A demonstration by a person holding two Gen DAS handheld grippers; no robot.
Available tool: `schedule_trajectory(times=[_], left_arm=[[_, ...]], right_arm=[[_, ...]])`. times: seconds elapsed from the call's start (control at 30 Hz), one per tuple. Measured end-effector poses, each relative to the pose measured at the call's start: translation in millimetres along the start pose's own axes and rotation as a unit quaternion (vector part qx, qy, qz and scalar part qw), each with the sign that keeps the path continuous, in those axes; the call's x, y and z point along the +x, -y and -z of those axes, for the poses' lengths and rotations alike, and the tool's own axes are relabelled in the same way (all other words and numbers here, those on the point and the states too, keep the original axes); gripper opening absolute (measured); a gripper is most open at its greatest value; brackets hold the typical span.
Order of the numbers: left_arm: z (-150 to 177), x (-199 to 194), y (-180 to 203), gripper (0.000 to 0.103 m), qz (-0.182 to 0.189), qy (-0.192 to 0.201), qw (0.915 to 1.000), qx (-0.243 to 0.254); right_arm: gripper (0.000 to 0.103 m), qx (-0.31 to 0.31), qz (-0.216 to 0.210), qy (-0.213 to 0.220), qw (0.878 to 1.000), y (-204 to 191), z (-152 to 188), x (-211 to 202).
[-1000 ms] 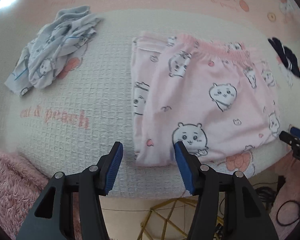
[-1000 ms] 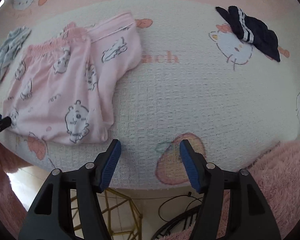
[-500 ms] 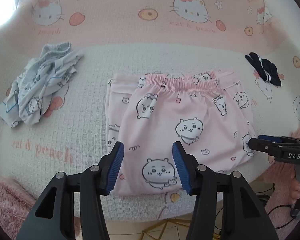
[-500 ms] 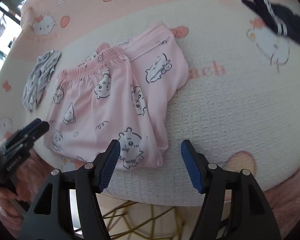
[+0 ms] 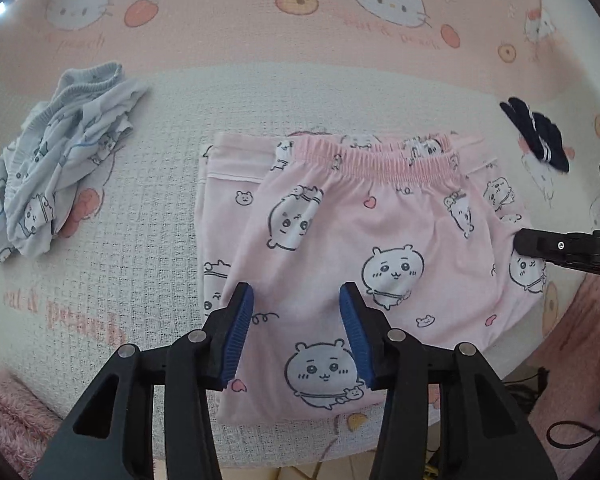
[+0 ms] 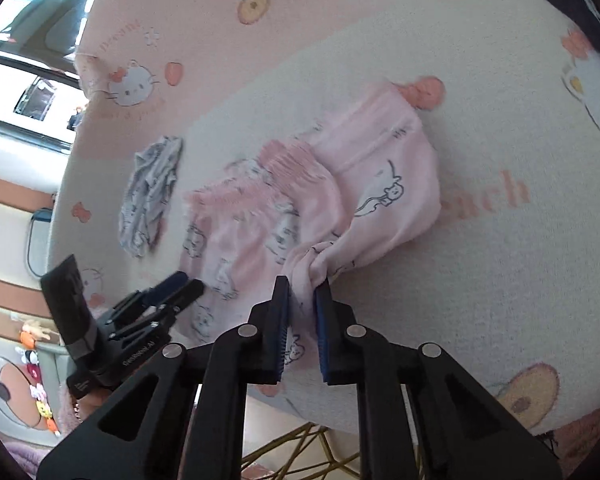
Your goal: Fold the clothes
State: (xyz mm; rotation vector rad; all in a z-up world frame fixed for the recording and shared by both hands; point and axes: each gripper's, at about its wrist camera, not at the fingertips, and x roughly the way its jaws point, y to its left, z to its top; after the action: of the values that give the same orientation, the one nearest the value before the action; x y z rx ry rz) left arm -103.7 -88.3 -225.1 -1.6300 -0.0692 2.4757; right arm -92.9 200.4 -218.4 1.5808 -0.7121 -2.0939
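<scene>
My right gripper (image 6: pixel 302 286) jaws are closing, pinching the pink shorts' (image 5: pixel 372 248) side edge; left gripper (image 5: pixel 296 300) jaws closing, apart above the near hem, beside bare blanket (image 5: pixel 148 240).

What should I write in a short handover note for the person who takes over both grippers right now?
Right gripper: closing on a bunched edge of the pink pants, cloth between its pads.
Left gripper: jaws narrowing slowly, hovering over the near part of the pants, nothing held.
Things: pants lie partly folded in the middle of the cover, waistband on the far side. Grey garment lies crumpled to the left in the left wrist view, dark garment to the far right.
Done: pants partly folded.
Left: finish the pants fold, then the grey and dark pieces.
</scene>
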Motion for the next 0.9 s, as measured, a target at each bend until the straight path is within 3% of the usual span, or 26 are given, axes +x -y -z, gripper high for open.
schedule_trajectory(times=[0.1, 0.2, 0.37, 0.5, 0.57, 0.67, 0.8, 0.83, 0.9], left_arm=[[-9.5, -1.9, -14.4, 0.047, 0.028, 0.008, 0.9993, -0.022], [-16.7, -3.4, -27.0, 0.047, 0.069, 0.012, 0.9965, -0.046], [-14.4, 6.4, -49.3, 0.048, 0.192, -0.025, 0.9719, -0.134], [2.6, 6.4, -13.0, 0.052, 0.197, -0.045, 0.9744, -0.099], [1.5, 9.6, 0.7, 0.062, 0.204, -0.048, 0.9747, -0.079], [0.2, 17.8, 16.4, 0.063, 0.205, -0.067, 0.9746, -0.059], [-3.9, 11.9, 39.2, 0.062, 0.187, -0.044, 0.9814, -0.011], [-3.8, 8.0, 46.7, 0.060, 0.179, -0.034, 0.9832, 0.004], [-4.1, -0.1, 60.4, 0.037, 0.149, -0.014, 0.9880, 0.036]], right_arm=[[0.011, -0.057, -0.021, -0.014, 0.998, -42.5, 5.1, 14.5], [0.012, -0.100, -0.015, -0.050, 0.994, -53.9, 4.3, 32.4], [0.012, -0.118, -0.005, -0.089, 0.989, -45.0, 29.9, 50.0], [0.014, -0.108, -0.015, -0.072, 0.991, -38.5, 35.8, 41.9], [0.014, -0.113, -0.002, -0.069, 0.991, -34.9, 40.1, 36.2], [0.015, -0.120, -0.001, -0.070, 0.990, -29.5, 49.5, 28.5], [0.019, -0.112, -0.007, -0.064, 0.992, -19.7, 58.6, 13.0], [0.021, -0.111, -0.007, -0.064, 0.992, -17.8, 60.7, 8.7], [0.023, -0.114, -0.001, -0.072, 0.991, -16.8, 63.5, -0.9]])
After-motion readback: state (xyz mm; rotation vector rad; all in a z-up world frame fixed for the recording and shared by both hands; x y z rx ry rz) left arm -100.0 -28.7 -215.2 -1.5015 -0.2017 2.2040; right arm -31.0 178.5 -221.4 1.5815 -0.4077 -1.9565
